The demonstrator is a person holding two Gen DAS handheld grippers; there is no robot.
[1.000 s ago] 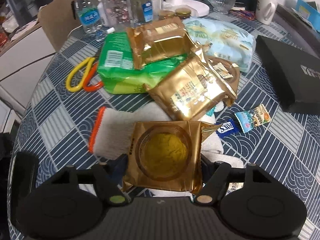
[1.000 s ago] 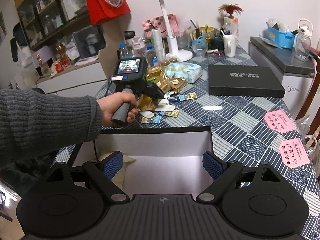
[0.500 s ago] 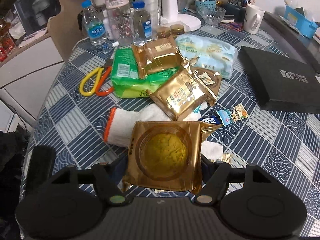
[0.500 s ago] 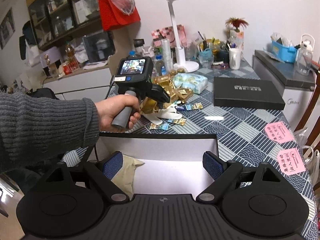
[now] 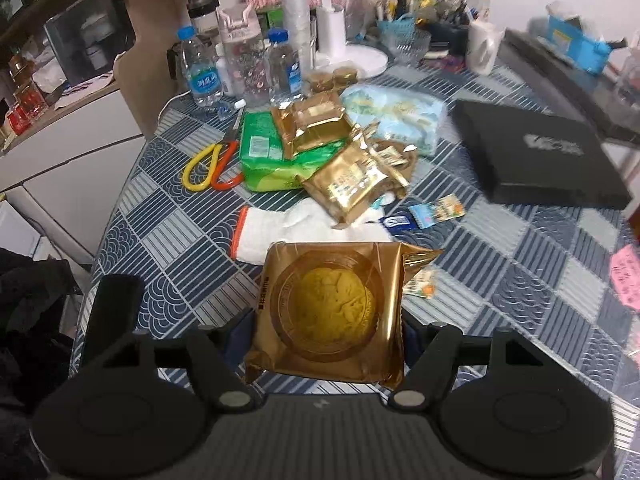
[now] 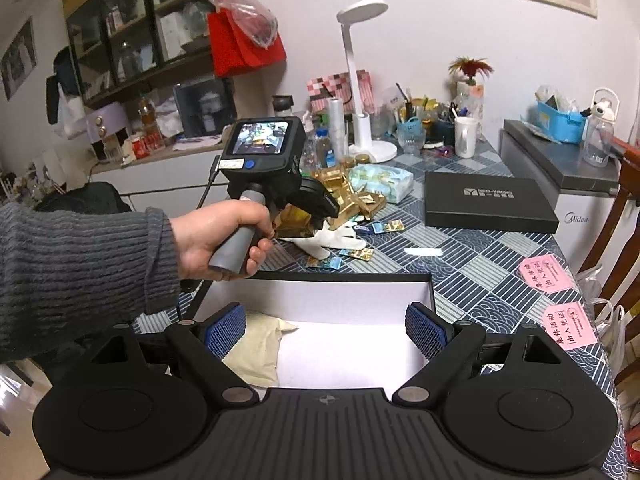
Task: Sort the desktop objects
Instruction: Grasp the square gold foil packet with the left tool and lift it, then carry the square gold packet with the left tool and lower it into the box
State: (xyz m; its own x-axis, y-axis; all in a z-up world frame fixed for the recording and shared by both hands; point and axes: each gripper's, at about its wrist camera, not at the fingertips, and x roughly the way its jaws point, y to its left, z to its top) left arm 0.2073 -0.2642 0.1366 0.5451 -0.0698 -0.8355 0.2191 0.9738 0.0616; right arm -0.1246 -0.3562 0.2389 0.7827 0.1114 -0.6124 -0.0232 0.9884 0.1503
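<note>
My left gripper (image 5: 328, 320) is shut on a gold mooncake packet (image 5: 332, 312) and holds it above the table. It also shows in the right wrist view (image 6: 294, 220) under the left hand-held gripper (image 6: 316, 204). More gold packets (image 5: 348, 180) lie on a green pack (image 5: 268, 156) further back. A white glove (image 5: 288, 228) lies just beyond the held packet. My right gripper (image 6: 325, 330) is open and empty over an open white-lined box (image 6: 360, 304) that holds a cream pouch (image 6: 260, 348).
Scissors with yellow and orange handles (image 5: 212, 164), small candy wrappers (image 5: 424, 216), a blue tissue pack (image 5: 396, 116), water bottles (image 5: 200, 72) and a black flat box (image 5: 540, 156) lie on the patterned table (image 5: 520, 272). Pink notes (image 6: 546, 276) sit at its right edge.
My left gripper has risen and drawn back from the pile with the gold packet in it. The right gripper has stayed open over the box.
</note>
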